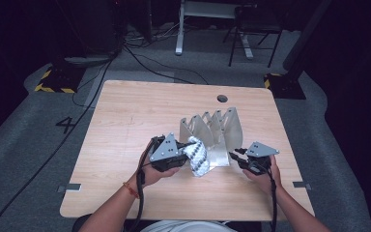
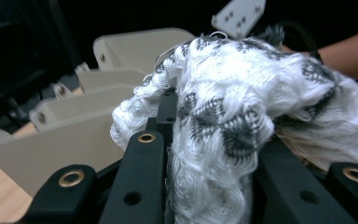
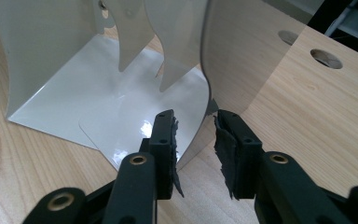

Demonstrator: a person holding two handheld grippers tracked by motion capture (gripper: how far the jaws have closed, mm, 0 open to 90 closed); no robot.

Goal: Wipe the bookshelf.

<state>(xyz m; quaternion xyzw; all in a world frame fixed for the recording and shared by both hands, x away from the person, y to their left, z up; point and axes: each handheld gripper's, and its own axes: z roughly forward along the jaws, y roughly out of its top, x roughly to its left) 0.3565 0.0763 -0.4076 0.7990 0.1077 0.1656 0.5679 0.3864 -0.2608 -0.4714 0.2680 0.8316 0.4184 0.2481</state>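
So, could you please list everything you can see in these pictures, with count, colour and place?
cloth: one, white with grey pattern, bunched in the left gripper at the rack's near-left corner
metal rack: one, silver-grey, upright dividers on a flat base, table centre-right
table: one, light wood, round hole near its far edge
chair: one, black, on the floor beyond the table
cables: several, black, on the grey floor
left gripper: one, black, shut on the cloth
right gripper: one, black, open, jaws either side of the rack's end divider
forearms: two, entering from the bottom edge
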